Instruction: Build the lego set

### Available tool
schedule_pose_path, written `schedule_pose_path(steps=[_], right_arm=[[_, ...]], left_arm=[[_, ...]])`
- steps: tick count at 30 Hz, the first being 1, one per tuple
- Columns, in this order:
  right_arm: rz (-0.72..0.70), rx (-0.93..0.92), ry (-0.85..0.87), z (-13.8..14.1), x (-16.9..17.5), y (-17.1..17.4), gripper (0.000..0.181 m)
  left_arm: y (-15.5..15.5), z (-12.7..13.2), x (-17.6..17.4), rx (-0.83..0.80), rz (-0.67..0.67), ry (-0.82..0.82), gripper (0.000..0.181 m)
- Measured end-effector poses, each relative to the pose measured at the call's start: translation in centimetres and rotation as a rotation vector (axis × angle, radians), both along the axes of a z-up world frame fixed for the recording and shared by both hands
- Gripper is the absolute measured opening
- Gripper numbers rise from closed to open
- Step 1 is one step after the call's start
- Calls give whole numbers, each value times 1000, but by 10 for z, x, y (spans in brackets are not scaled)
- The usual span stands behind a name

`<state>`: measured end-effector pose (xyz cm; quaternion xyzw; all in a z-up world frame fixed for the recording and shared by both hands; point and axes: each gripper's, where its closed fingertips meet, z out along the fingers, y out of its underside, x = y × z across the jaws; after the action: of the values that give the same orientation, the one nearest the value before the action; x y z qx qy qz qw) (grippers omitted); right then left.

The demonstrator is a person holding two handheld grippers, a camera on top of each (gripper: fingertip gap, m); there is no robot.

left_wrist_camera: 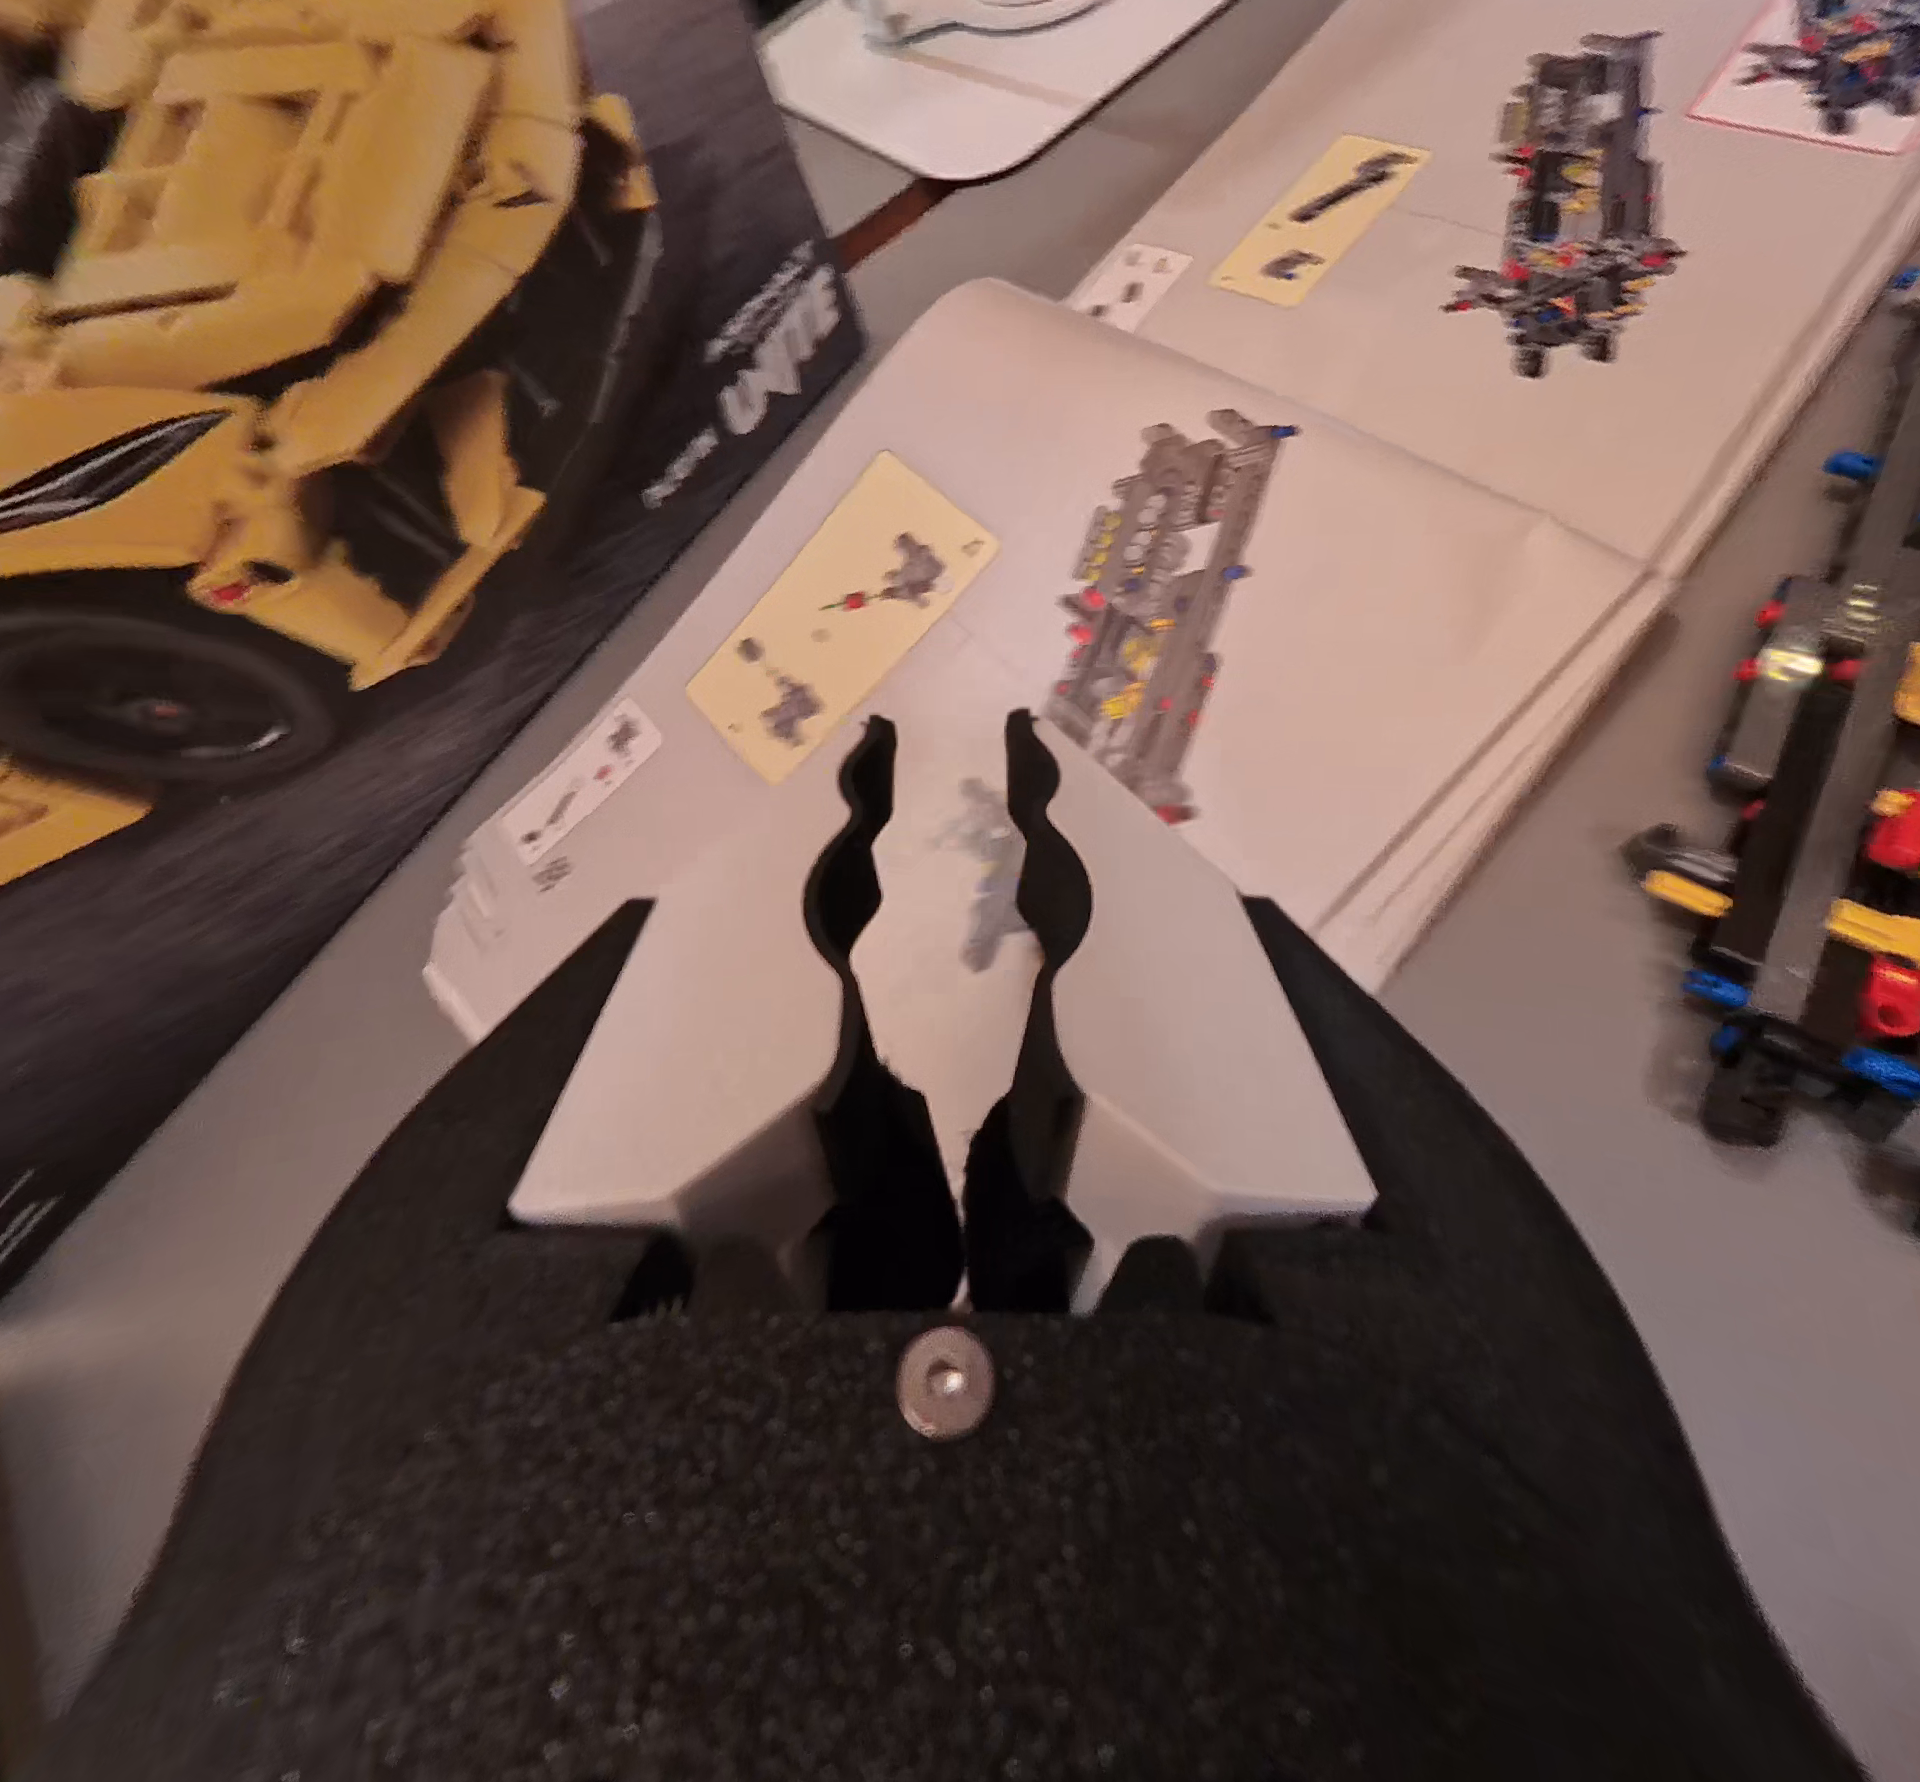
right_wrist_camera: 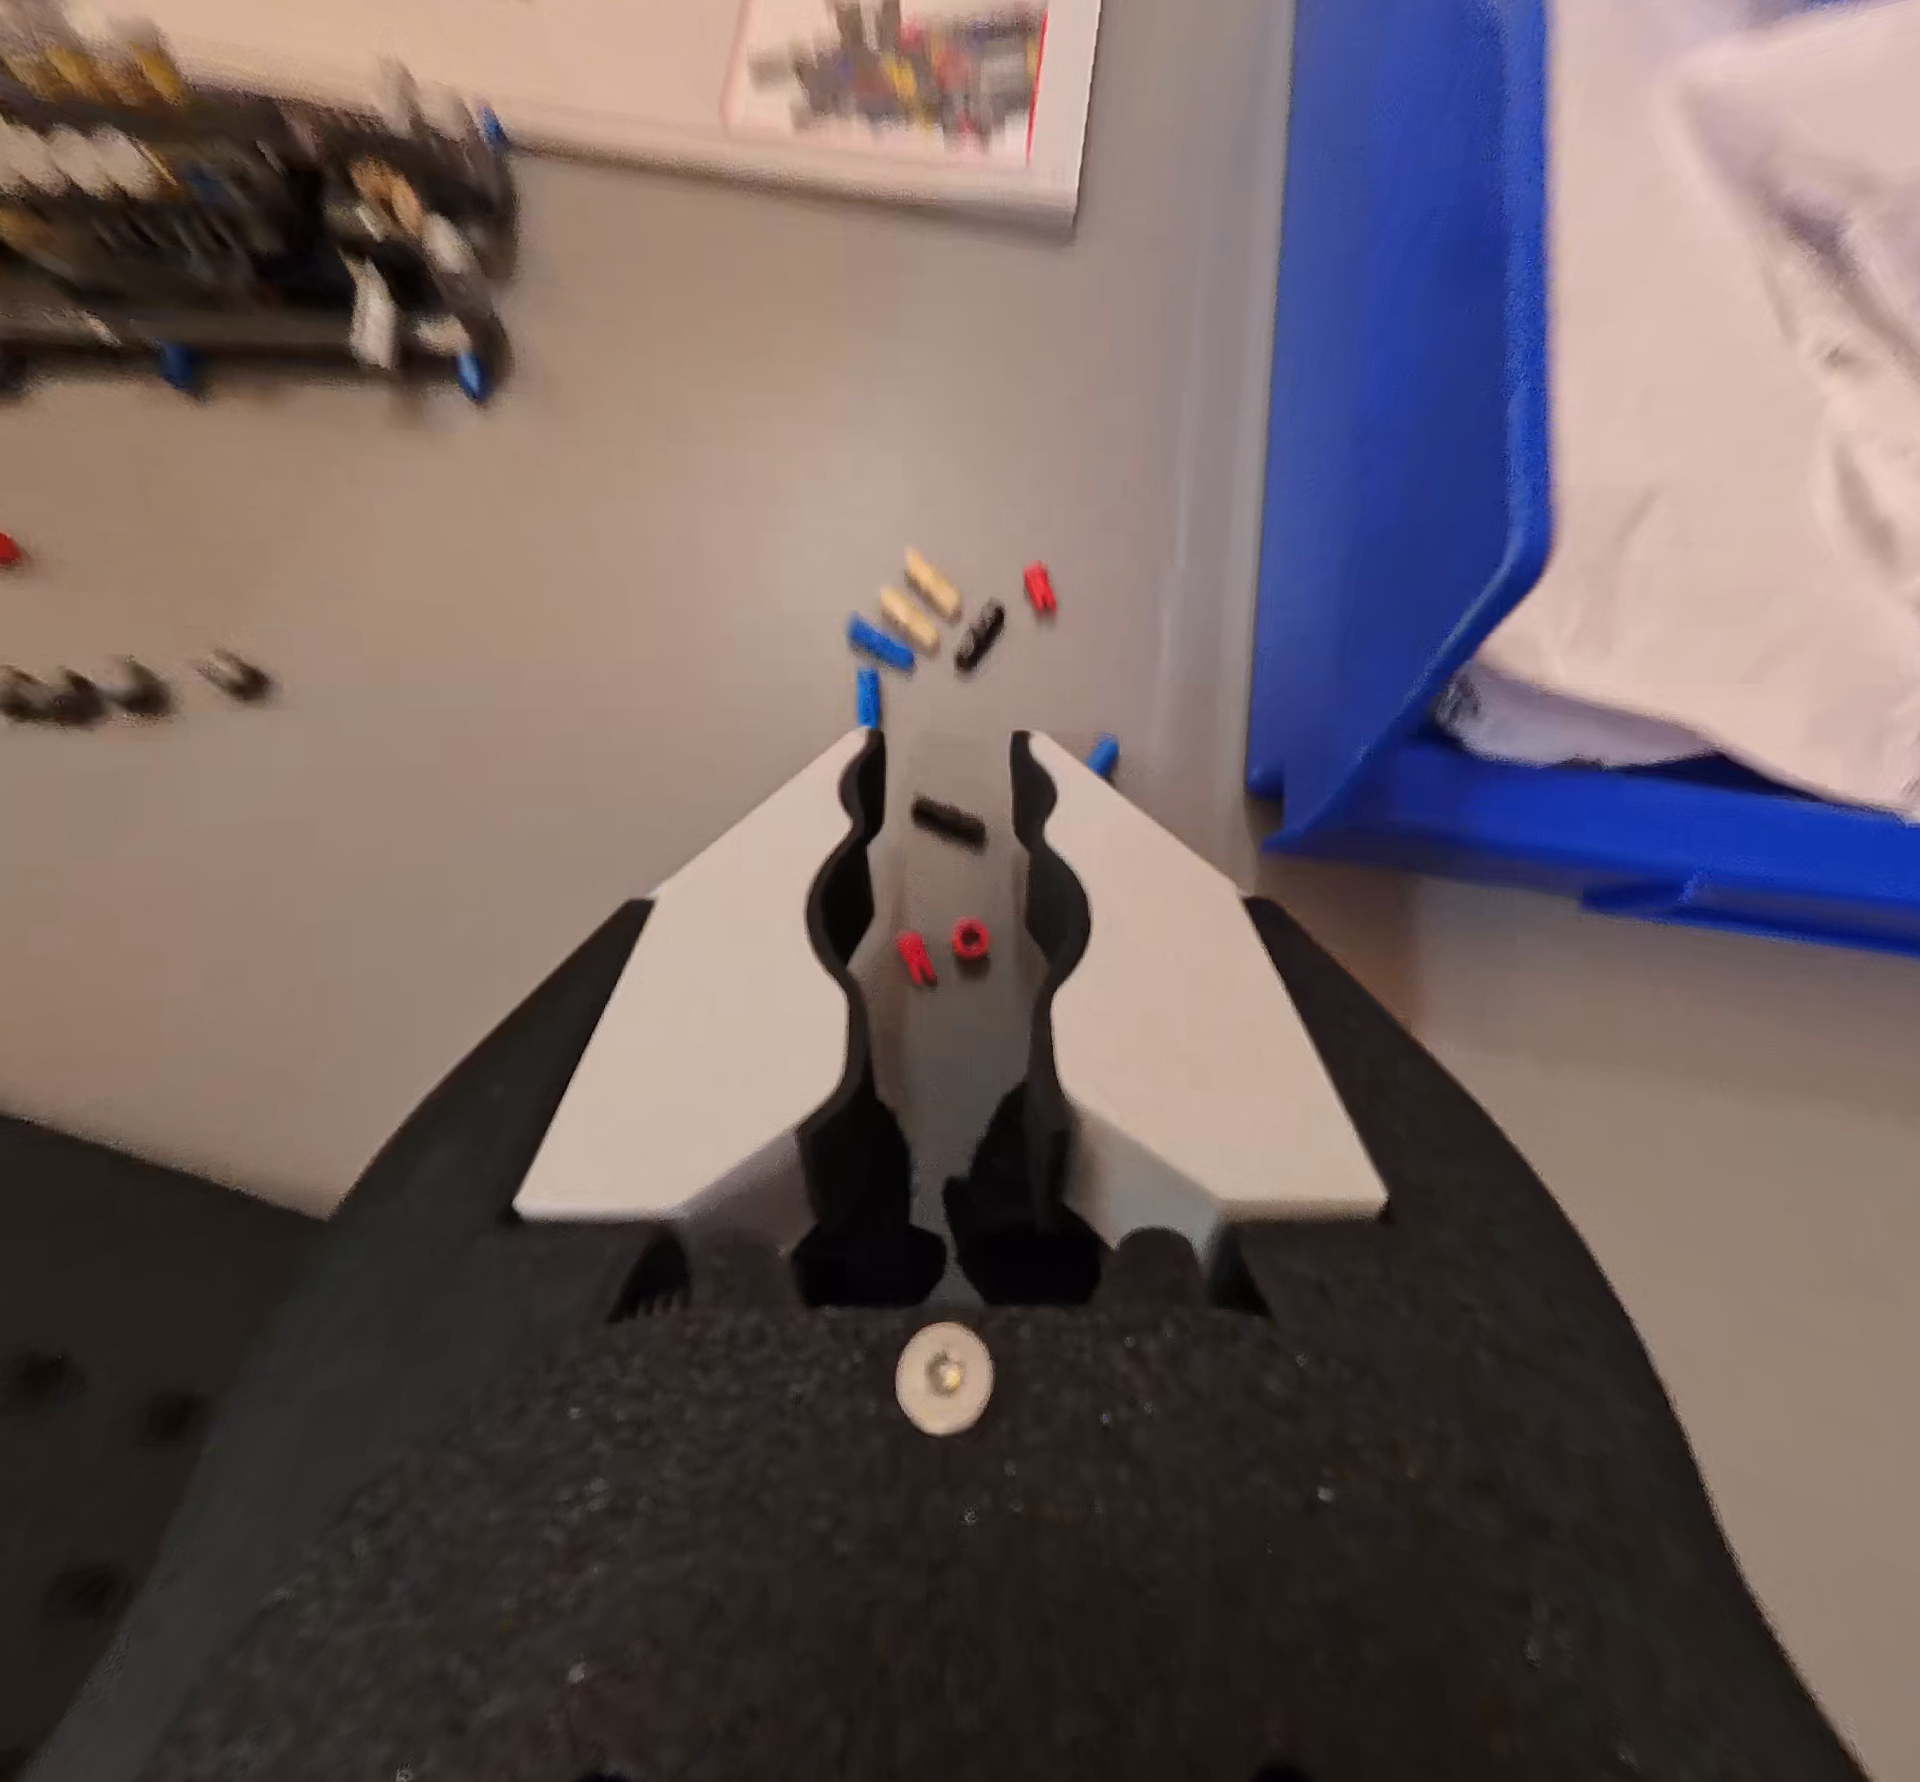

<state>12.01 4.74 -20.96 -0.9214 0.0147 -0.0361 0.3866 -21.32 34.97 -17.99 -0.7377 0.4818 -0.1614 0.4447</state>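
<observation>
My left gripper (left_wrist_camera: pixel 951 724) is open and empty, above the open instruction booklet (left_wrist_camera: pixel 1299 610). The partly built dark grey lego chassis (left_wrist_camera: pixel 1808 859), with red, blue and yellow pins, lies at the right on the grey table. My right gripper (right_wrist_camera: pixel 948 740) is open and empty, hovering over small loose pins: a black pin (right_wrist_camera: pixel 948 820) and two red pieces (right_wrist_camera: pixel 940 948) show between its fingers. Blue pins (right_wrist_camera: pixel 879 641), tan pins (right_wrist_camera: pixel 920 598), another black pin (right_wrist_camera: pixel 979 634) and a red pin (right_wrist_camera: pixel 1040 585) lie just beyond. The chassis (right_wrist_camera: pixel 249 215) shows blurred at upper left.
The set's box (left_wrist_camera: pixel 312 330) with a yellow car picture stands at the left. A white tray (left_wrist_camera: pixel 1039 18) with a clear lens-like object lies at the back. A blue bin (right_wrist_camera: pixel 1455 433) holding white bags is at the right. Several dark small pieces (right_wrist_camera: pixel 114 688) lie at the left. Across from one pair of fingers to the other is roughly 45 centimetres.
</observation>
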Motion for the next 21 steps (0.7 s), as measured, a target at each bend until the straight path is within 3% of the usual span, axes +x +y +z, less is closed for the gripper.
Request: schedule_pose_path(steps=[3, 6, 10, 14, 17, 21], right_arm=[[41, 202, 23, 38, -22, 34, 24], [91, 327, 113, 57, -59, 84, 28], [329, 302, 267, 72, -132, 155, 45], [469, 337, 340, 85, -180, 212, 33], [510, 335, 295, 73, -199, 229, 30], [538, 343, 139, 57, -205, 218, 24]], left_arm=[[31, 11, -39, -13, 139, -42, 20], [47, 18, -73, -92, 221, -119, 20], [61, 13, -100, -157, 334, -141, 20], [61, -9, -101, -243, 353, -93, 20], [53, -20, -87, -317, 295, -111, 24], [46, -20, -75, -305, 244, -97, 30]])
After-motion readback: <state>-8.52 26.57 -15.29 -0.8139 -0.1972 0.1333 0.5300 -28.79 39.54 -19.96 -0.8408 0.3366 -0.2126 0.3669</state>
